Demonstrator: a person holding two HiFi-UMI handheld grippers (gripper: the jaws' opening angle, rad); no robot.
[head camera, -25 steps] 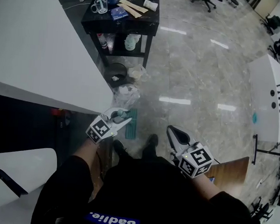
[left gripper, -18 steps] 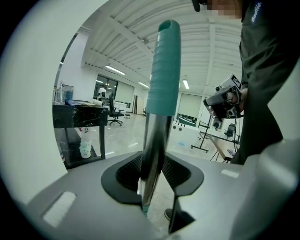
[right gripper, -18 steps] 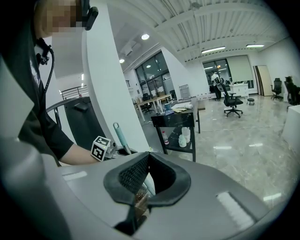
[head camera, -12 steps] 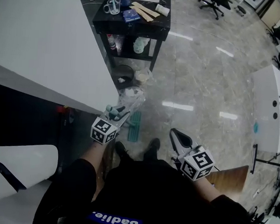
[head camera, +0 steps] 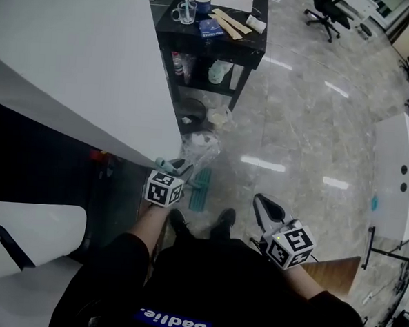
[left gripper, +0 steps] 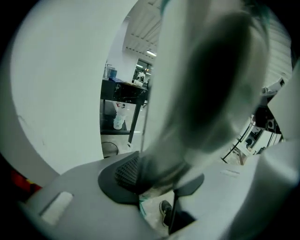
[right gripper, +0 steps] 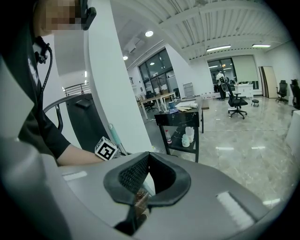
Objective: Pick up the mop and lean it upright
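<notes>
The mop's teal head [head camera: 201, 190] lies flat on the floor by my feet, and its handle [head camera: 164, 164] rises toward the white wall. My left gripper [head camera: 177, 170] is shut on that handle; its jaws have just been opening a little, with the handle still between them. In the left gripper view the handle [left gripper: 201, 84] is a big blur that runs up from between the pads [left gripper: 125, 169]. My right gripper [head camera: 263, 203] hangs to the right of my shoes, shut and with nothing in it. The right gripper view shows the handle's teal grip [right gripper: 114, 133] above the left gripper's marker cube [right gripper: 106, 149].
A white wall [head camera: 72, 68] slopes along the left. A black cart [head camera: 219, 39] with cups and bottles stands beyond it, with a plastic bag [head camera: 200, 147] at its foot. A white chair [head camera: 21, 231] is at lower left, a wooden board [head camera: 337, 261] at lower right.
My left gripper has moved toward the wall with the mop handle and rolled, its marker cube now facing up. The right gripper has stayed where it was.
</notes>
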